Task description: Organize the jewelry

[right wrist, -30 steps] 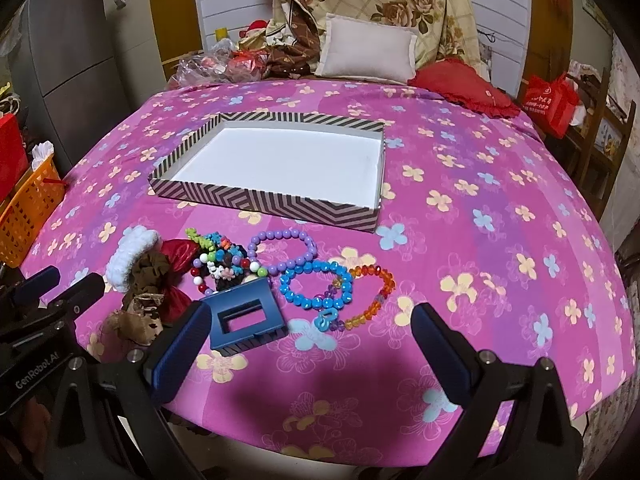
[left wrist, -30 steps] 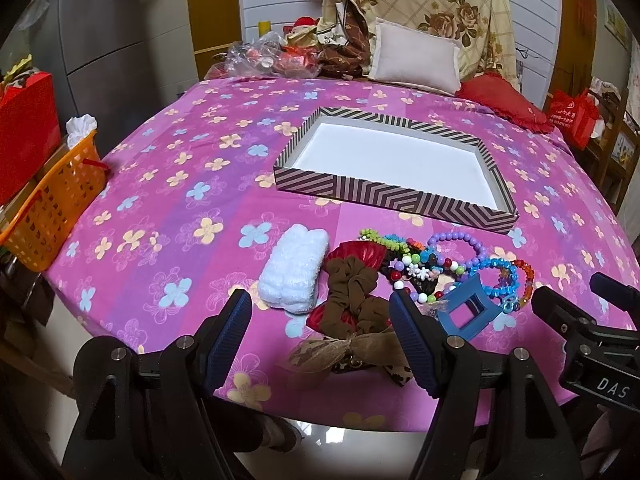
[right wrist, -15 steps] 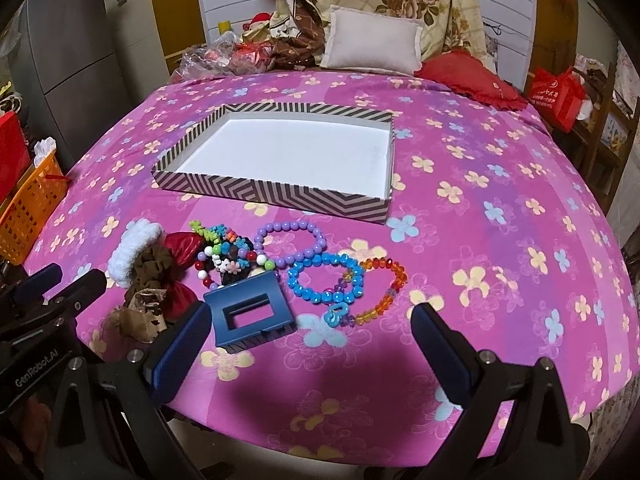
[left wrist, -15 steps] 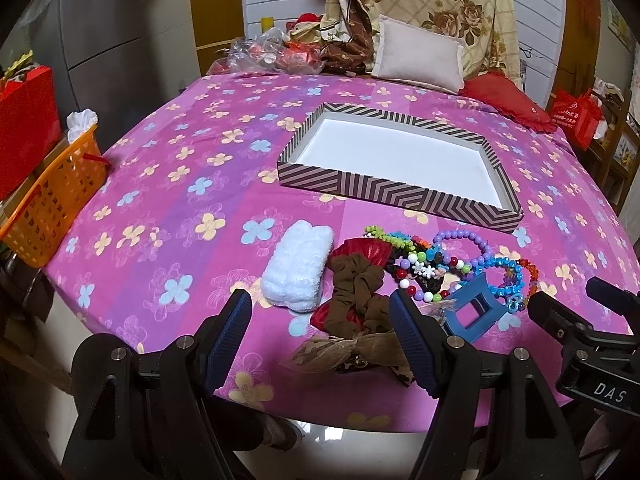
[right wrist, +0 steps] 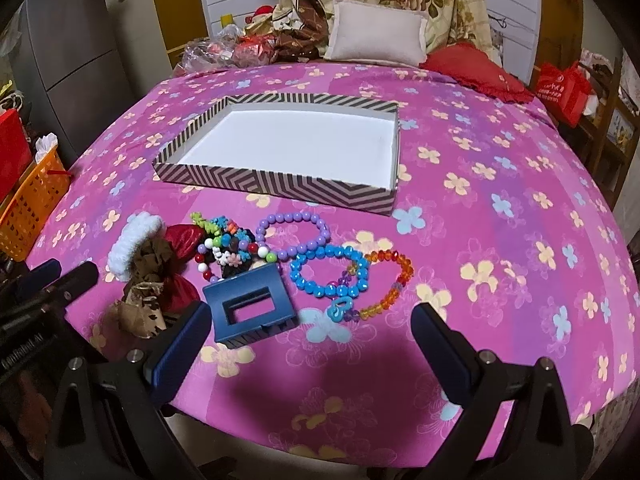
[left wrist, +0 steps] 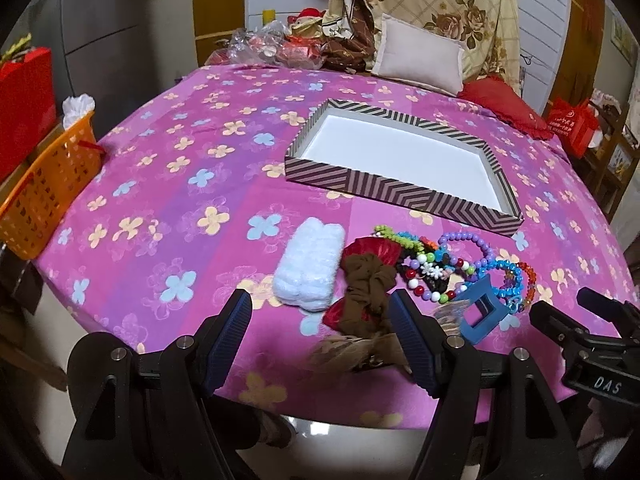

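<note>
Basically, blue hair claw (right wrist: 250, 306) lies just ahead-left of right gripper (right wrist: 308, 350), probably nearer it; both grippers gape empty.

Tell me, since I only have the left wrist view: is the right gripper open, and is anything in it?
Observer: The right gripper is open, with only cloth showing between its fingers.
Operator: What sits nearest to it?
Observer: The blue hair claw, just beyond its left finger and not touched.
Operator: And the bracelets right of the claw? They are bunched up in my view.
Observer: The blue bead bracelet carries a heart charm and overlaps the orange rainbow bracelet.
</note>
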A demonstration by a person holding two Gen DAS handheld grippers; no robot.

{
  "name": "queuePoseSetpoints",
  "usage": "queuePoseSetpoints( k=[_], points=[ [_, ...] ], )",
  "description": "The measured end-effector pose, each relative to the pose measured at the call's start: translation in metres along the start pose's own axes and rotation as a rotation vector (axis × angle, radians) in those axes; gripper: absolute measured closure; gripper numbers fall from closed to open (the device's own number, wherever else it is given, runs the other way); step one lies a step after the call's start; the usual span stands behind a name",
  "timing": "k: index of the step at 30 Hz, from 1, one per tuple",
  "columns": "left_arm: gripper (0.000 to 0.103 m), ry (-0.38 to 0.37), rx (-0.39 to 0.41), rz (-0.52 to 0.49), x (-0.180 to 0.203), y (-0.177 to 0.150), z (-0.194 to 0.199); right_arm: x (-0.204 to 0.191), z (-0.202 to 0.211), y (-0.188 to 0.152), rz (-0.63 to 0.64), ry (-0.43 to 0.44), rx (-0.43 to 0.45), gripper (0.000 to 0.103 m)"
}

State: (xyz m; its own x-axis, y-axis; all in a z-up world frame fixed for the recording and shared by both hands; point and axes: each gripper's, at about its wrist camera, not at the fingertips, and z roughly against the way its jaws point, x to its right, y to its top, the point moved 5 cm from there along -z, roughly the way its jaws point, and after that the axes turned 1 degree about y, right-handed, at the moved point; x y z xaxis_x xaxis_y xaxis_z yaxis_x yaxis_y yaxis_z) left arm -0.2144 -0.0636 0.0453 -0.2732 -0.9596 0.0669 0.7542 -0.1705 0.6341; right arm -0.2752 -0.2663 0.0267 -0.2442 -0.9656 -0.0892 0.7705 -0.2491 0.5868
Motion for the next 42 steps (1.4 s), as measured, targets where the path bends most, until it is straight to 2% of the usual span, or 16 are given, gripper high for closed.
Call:
queuePoseSetpoints(
  k=[3,5,9,13,18,24,28,29,30,31,34,39,42],
  points=[
    [0.031,-0.021,-0.013,0.027,-0.016,-0.003,0.000,0.002,-0.001,-0.002,0.005,0.013,-0.004,0.001],
    [0.031,-0.041,-0.026,0.040,-0.026,-0.007,0.001,0.001,-0.003,-0.004,0.013,0.052,-0.011,0.001],
    [0.031,-0.072,-0.037,0.039,-0.031,-0.012,0.001,-0.006,-0.007,-0.009,0.030,0.094,-0.032,0.001],
    [0.031,-0.147,-0.055,-0.025,-0.014,-0.020,0.001,-0.009,-0.015,-0.012,0.043,0.097,-0.056,0.001],
    [0.031,-0.205,-0.068,-0.099,0.008,-0.027,-0.003,-0.009,-0.018,-0.013,0.043,0.100,-0.069,0.001],
    [0.031,-0.236,-0.091,-0.160,0.019,-0.029,-0.019,-0.007,-0.021,-0.014,0.031,0.136,-0.082,0.001],
    [0.031,-0.266,-0.105,-0.184,0.025,-0.032,-0.028,-0.009,-0.027,-0.014,0.049,0.126,-0.095,0.001],
    [0.034,-0.272,-0.107,-0.187,0.026,-0.032,-0.029,-0.010,-0.029,-0.014,0.055,0.122,-0.096,0.001],
    [0.045,-0.279,-0.107,-0.192,0.026,-0.033,-0.031,-0.012,-0.030,-0.013,0.062,0.120,-0.097,0.001],
    [0.062,-0.276,-0.111,-0.205,0.027,-0.034,-0.034,-0.014,-0.031,-0.011,0.067,0.122,-0.099,0.002],
    [0.086,-0.261,-0.118,-0.220,0.024,-0.035,-0.038,-0.019,-0.034,-0.008,0.081,0.128,-0.100,0.002],
    [0.089,-0.271,-0.114,-0.163,0.010,-0.029,-0.038,-0.028,-0.046,-0.004,0.117,0.143,-0.126,0.002],
    [0.089,-0.277,-0.112,-0.169,0.009,-0.028,-0.036,-0.034,-0.055,-0.005,0.148,0.135,-0.147,0.002]
  ],
)
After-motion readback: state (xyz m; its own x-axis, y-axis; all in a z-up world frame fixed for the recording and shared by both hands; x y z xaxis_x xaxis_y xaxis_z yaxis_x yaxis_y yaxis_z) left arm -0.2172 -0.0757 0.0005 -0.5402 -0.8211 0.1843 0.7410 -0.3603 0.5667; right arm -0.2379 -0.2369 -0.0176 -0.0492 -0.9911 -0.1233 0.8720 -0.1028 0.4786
